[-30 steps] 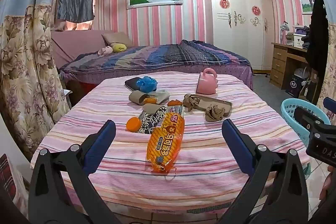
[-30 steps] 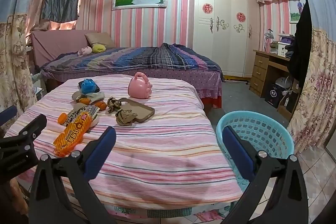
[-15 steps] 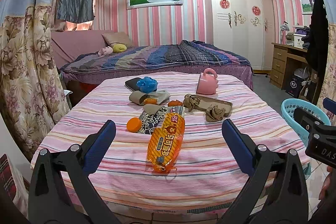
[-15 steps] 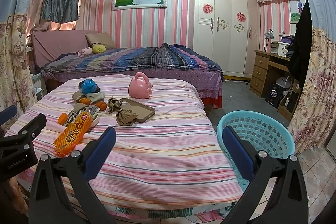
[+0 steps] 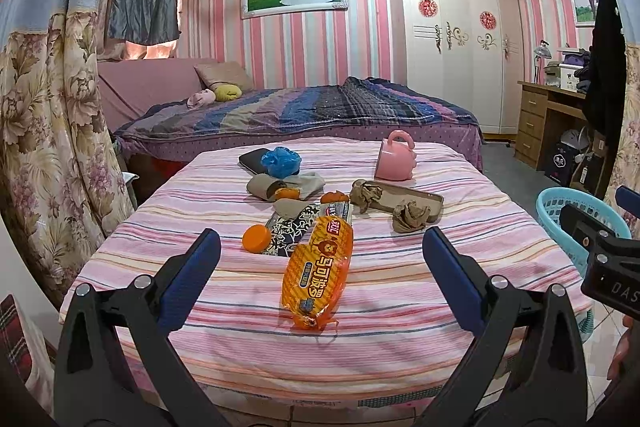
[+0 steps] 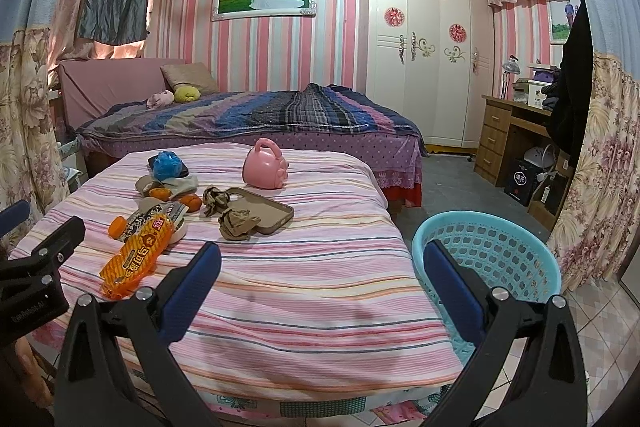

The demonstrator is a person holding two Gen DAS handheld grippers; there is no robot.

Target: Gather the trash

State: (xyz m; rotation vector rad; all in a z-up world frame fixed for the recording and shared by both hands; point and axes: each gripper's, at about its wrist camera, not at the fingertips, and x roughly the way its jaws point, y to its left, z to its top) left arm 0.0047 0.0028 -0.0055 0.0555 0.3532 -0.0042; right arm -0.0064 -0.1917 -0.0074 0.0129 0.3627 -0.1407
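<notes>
Left tool (image 5: 320,255) and right tool (image 6: 322,267) both gape apart, empty; orange snack wrapper (image 5: 318,269) lies mid-frame on the striped bed (image 5: 460,239); blue basket (image 6: 496,259) lower right.

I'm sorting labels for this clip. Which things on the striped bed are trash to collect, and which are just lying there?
Likely for the job:
orange snack wrapper
black patterned wrapper
crumpled blue plastic bag
light blue plastic basket, on the floor beside the bed

Probably just lying about:
pink plastic mug
tan phone case
</notes>
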